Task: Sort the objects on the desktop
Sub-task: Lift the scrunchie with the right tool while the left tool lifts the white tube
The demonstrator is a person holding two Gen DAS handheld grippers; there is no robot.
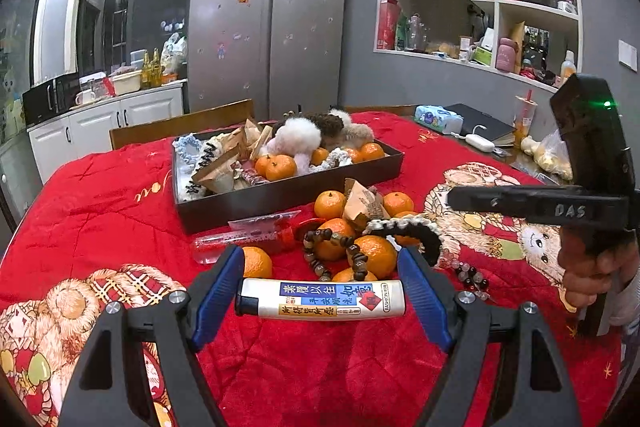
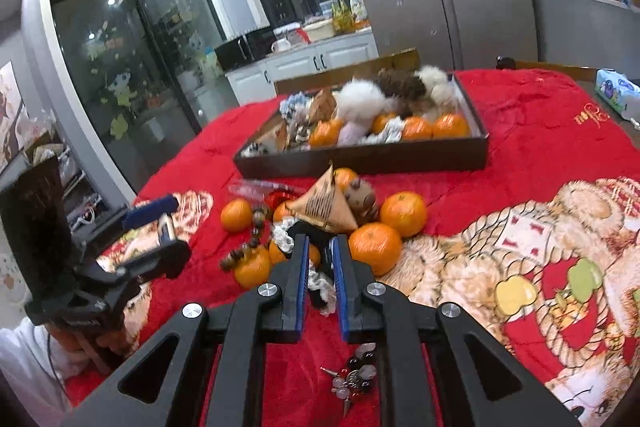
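Slippage is the main risk on the left side: the left gripper (image 1: 320, 297) has its blue pads at the two ends of a white lighter (image 1: 322, 298), held crosswise and lengthwise between them. The jaws look clamped on it, though the right end may only just touch the pad. A smooth, rounded body gripped end to end could pivot or shoot out if squeezed unevenly. The lighter hangs low above the red blanket (image 1: 120, 195), near a loose pile of tangerines (image 1: 374, 255) and a wooden bead bracelet (image 1: 320, 247), with the dark tray (image 1: 288, 195) beyond them. The gripper points level toward the tray.

From the right wrist, the right gripper (image 2: 320, 267) has its jaws drawn close together around a black-and-white scrunchie (image 2: 320, 287), apparently pinching its fabric. The soft loop may drag on a tangerine beside it or catch the beads, scattering the pile. This gripper tilts slightly downward, low over the blanket, aimed into the pile, with the tray (image 2: 360, 159) farther ahead.
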